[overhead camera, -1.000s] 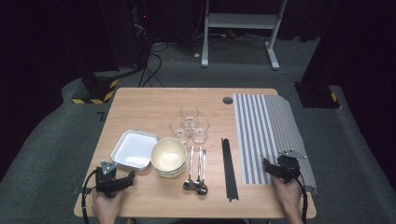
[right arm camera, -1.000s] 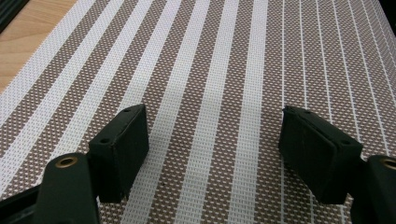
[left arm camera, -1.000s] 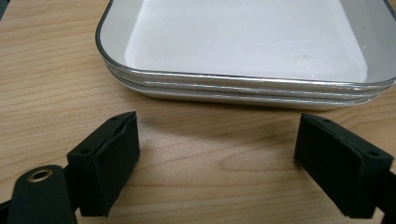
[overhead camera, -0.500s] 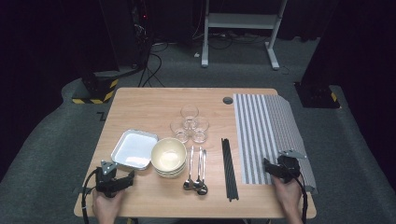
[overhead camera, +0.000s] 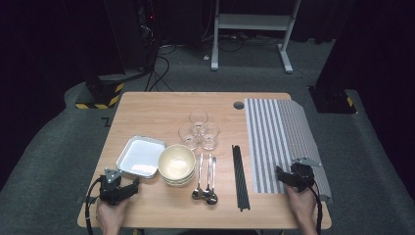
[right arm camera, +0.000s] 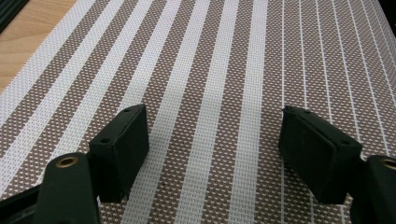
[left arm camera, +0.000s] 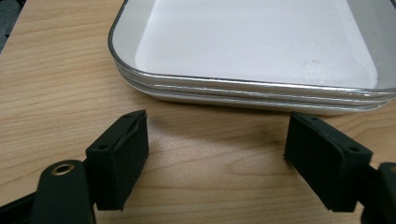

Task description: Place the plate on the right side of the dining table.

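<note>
My left gripper (overhead camera: pixel 133 186) rests near the table's front left corner, just in front of the stacked white trays (overhead camera: pixel 141 156). In the left gripper view its jaws (left arm camera: pixel 217 135) stand wide apart and have just been closing a little, with only bare wood between them and the tray rim (left arm camera: pixel 252 88) close ahead. My right gripper (overhead camera: pixel 280 175) lies on the front part of the brown-and-white striped placemat (overhead camera: pixel 279 132). In the right gripper view it (right arm camera: pixel 212 126) is open over the mat's weave (right arm camera: pixel 210 56), holding nothing.
On the wooden table (overhead camera: pixel 156 112) sit stacked cream bowls (overhead camera: pixel 176 164), three glasses (overhead camera: pixel 198 129), several spoons (overhead camera: pixel 205 178) and black chopsticks (overhead camera: pixel 240 176) in the middle. A round cable hole (overhead camera: pixel 238 105) is at the back. Dark floor and stands surround the table.
</note>
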`<state>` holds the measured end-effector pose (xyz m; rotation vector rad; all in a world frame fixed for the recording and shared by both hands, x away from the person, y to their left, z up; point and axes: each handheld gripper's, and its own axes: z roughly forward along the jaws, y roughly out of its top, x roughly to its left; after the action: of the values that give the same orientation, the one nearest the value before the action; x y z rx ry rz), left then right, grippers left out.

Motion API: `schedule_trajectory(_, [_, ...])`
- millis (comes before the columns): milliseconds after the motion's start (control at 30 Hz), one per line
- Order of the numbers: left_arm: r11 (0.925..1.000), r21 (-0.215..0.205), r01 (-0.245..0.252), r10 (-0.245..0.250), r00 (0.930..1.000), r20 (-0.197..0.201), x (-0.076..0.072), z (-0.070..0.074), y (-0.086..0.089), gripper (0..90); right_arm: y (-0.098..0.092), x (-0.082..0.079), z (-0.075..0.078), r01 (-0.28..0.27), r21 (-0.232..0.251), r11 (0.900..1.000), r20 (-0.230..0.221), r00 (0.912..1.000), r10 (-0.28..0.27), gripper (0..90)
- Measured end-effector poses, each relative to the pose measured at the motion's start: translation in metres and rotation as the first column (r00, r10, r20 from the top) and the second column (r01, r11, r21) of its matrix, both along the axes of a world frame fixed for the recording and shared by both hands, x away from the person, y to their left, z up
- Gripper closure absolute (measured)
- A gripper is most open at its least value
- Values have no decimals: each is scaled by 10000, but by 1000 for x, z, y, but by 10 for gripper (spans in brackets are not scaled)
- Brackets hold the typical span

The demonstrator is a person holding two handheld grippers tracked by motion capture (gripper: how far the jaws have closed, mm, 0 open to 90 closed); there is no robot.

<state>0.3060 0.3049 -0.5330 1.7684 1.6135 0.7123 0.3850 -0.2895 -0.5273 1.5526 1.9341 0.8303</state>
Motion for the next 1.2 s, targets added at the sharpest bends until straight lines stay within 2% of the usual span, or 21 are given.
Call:
schedule_trajectory(67, [9988,-472,-88,92,9999,70,-1,0,3,228,0,0,0,-1,-3,10000,2,10000,1,243])
schedule_trajectory(200, [9975,-685,-152,158,9998,80,-1,1,5,226,0,0,0,10,6,10000,-3,10000,-10,246])
schedule_trajectory(500, [9972,-721,-211,204,9997,-110,-1,2,8,201,0,0,0,6,9,10000,-5,10000,-6,249])
schedule_trajectory(933, [9958,-831,-382,397,9991,165,-6,12,19,201,1,-1,0,18,11,10000,2,10000,-18,252])
schedule_trajectory(1067, [9961,-800,-363,389,9987,316,-5,20,21,202,1,-1,0,17,12,10000,3,10000,-17,253])
schedule_trajectory(1200, [9963,-809,-304,329,9990,289,-2,23,22,201,1,-1,0,21,15,10000,3,10000,-21,253])
